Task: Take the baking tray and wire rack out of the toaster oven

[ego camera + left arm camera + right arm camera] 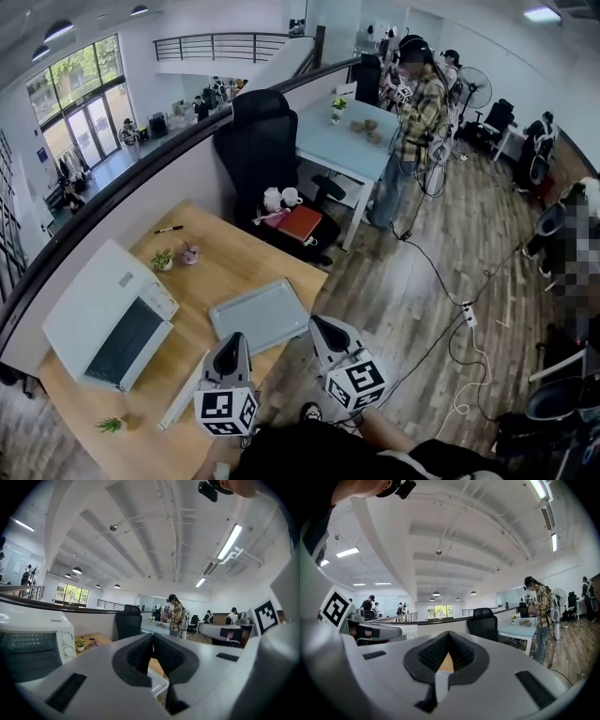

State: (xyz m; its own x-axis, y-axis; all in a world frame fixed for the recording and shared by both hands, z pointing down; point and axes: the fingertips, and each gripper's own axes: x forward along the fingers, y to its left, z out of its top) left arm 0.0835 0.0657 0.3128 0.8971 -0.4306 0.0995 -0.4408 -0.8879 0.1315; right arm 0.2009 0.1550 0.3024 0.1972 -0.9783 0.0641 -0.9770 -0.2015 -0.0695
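Observation:
The white toaster oven (108, 319) stands at the left of the wooden table (234, 253) with its dark glass door closed; it also shows in the left gripper view (33, 644). A grey baking tray (261, 314) lies flat on the table to the oven's right, its rim just below the jaws (158, 685). I cannot make out a wire rack. My left gripper (232, 341) (153, 641) hovers near the tray's front edge, shut and empty. My right gripper (320, 325) (448, 641) hangs beside the tray's right corner, shut, holding nothing.
A long pale strip (183, 394) lies near the table's front edge. Two small potted plants (162, 261) (111, 425) and a pen (169, 229) are on the table. A black office chair (262, 150) stands behind it. A person (417, 122) stands farther back; cables and a power strip (468, 314) cross the floor.

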